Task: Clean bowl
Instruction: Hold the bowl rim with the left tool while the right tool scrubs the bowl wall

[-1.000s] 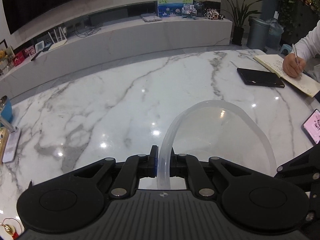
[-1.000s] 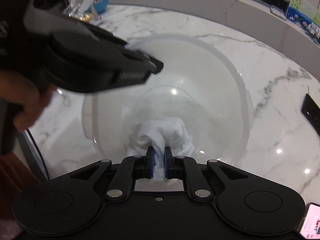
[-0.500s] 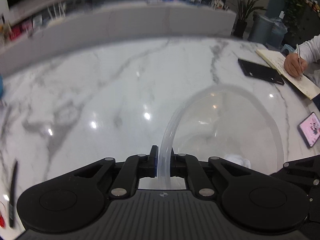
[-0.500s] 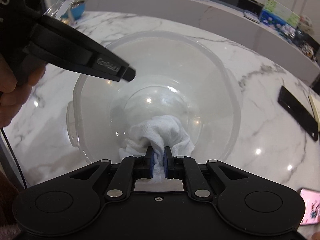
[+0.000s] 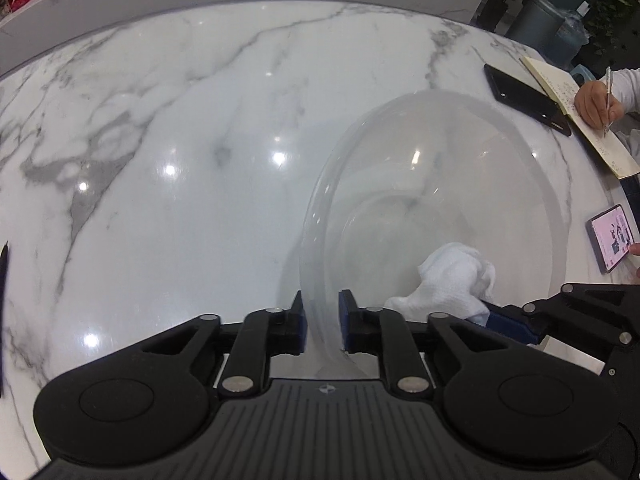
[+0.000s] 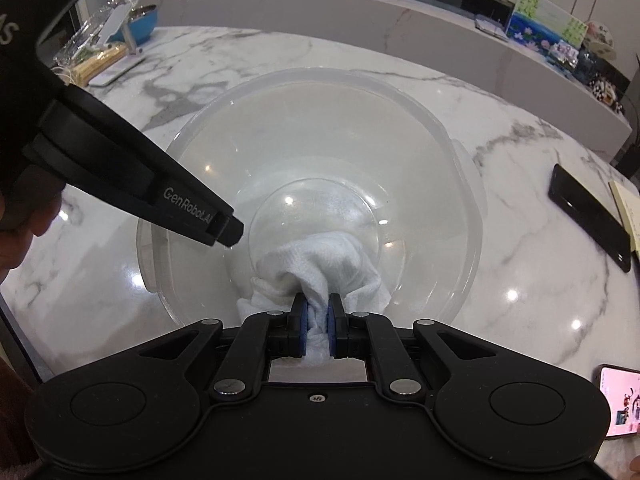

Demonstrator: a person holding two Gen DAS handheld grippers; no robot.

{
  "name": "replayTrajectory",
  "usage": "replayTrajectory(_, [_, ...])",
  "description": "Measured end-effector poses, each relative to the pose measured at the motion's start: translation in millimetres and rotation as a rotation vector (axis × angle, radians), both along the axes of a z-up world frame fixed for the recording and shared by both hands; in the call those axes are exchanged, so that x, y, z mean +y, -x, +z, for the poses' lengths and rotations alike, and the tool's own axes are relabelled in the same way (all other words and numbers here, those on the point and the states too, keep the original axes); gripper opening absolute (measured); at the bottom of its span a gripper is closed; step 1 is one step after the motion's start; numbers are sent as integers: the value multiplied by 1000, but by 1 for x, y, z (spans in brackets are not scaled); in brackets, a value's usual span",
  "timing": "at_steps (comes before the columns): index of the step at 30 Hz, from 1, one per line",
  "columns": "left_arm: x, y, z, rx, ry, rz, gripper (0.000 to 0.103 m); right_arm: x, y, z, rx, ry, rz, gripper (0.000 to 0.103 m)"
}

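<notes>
- Broadly, the marble table (image 5: 200,128) is glossy and hard, so anything light set on it will likely skate if pushed sideways.
- Next in size, the bowl (image 6: 400,128) sits on the table in front of both grippers; it is clear, thin-walled plastic, so I judge it light, a little flexible at the rim and smooth enough to slip. The thick rolled rim is the sensible place to take hold, not the slick wall.
- Then the left gripper (image 5: 322,322) straddles that rim on the bowl's near left side; its jaws are opening, the rim is between them with a visible gap on the right pad, so the hold is slackening and the bowl may shift once wiped.
- The right gripper (image 6: 316,330) is clenched on the cloth, pointing down into the bowl.
- Smallest, the cloth (image 6: 320,260) is white, soft and bunched, lying on the bowl's floor; it will squash and drag rather than push stiffly, so a pinch on a thick fold suits it.
</notes>
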State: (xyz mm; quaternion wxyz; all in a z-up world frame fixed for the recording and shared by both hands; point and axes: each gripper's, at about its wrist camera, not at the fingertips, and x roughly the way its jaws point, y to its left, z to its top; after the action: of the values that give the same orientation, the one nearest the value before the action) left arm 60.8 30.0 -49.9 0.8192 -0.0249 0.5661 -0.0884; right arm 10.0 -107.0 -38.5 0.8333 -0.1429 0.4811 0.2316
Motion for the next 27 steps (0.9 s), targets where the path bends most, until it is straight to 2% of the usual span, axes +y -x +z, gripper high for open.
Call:
replayTrajectory(5, [-5,-1,5,-44,-24,-14,8,6,-12,0,53,42,50,8])
replayTrajectory(10, [-5,-3,8,-71,-55,-9,6,9,-14,5,151,-42,114,8])
replayTrajectory(15, [-5,-3,8,-82,-74,-20,5,14,-12,-1,204,-5,182,8])
replayTrajectory(24, [-12,-3,3,-90,-116,-39,6,18,-14,2,188,216,229,8])
replayTrajectory(27, [-13,-3,4,-102,-130,-40,6,21,-16,7,125,311,228,8])
